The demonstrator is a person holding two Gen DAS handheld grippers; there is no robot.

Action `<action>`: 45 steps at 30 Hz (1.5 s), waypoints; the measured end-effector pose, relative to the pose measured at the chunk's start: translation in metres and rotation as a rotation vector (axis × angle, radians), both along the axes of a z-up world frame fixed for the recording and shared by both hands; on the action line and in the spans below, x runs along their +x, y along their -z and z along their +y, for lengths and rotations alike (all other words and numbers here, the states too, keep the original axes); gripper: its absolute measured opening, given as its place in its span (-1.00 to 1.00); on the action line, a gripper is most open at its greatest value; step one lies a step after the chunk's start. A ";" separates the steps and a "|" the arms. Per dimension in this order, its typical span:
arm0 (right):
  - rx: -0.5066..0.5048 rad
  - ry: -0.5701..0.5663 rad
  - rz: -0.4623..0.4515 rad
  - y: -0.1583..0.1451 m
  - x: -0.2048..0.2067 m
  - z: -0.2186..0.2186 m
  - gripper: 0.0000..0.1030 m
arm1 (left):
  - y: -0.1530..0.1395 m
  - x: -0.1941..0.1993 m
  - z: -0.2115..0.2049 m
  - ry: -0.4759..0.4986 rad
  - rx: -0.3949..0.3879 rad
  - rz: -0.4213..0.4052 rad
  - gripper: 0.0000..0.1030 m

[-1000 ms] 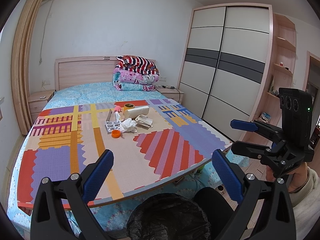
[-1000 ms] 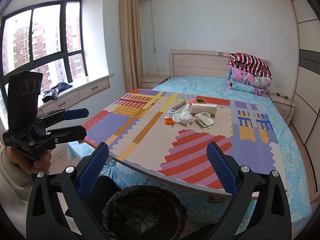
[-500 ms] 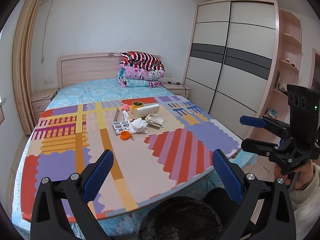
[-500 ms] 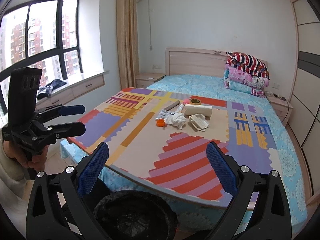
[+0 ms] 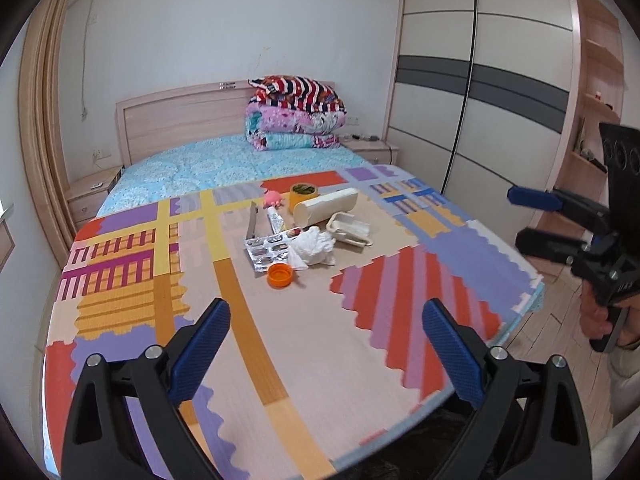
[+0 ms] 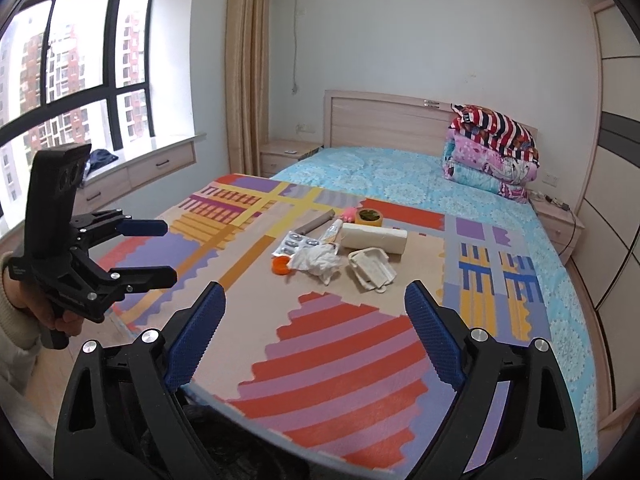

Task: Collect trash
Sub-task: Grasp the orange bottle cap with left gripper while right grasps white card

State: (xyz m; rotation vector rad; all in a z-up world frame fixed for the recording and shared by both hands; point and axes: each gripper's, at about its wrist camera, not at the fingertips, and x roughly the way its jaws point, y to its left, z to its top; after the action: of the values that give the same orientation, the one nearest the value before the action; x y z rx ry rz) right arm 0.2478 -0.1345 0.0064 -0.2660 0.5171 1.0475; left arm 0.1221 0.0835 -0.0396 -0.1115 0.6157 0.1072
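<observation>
A heap of trash lies mid-mat on the bed: a crumpled white tissue (image 5: 314, 246), an orange cap (image 5: 281, 275), a foil blister pack (image 5: 266, 250), a white face mask (image 5: 349, 230), a cream case (image 5: 325, 207), a tape roll (image 5: 304, 192), a small tube (image 5: 276, 219). The tissue (image 6: 316, 263), cap (image 6: 280, 266) and mask (image 6: 370, 270) show in the right wrist view too. My left gripper (image 5: 326, 344) is open and empty over the mat's near edge. My right gripper (image 6: 316, 334) is open and empty, to the right of the left one (image 6: 150, 250).
The colourful foam mat (image 5: 280, 360) covers the bed's foot end. Folded quilts (image 5: 296, 114) are stacked at the headboard. A wardrobe (image 5: 480, 100) stands at the right, a window bench (image 6: 132, 172) at the left. A black bin bag (image 6: 224, 456) shows below the mat's edge.
Both grippers have moved forward and up over the bed's foot; the trash heap looks larger and the black bin has dropped almost out of view. Both stay open.
</observation>
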 end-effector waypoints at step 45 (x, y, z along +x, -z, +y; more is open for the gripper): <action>-0.218 -0.062 0.206 0.113 0.158 0.119 -0.40 | 0.093 0.141 0.071 -0.039 -0.035 0.221 -0.39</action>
State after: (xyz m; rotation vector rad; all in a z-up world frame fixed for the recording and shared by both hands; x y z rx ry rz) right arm 0.4056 -0.0159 -0.1067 -0.3703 0.8149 1.0856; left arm 0.2630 0.1546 -0.1326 -0.1471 0.8361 0.1480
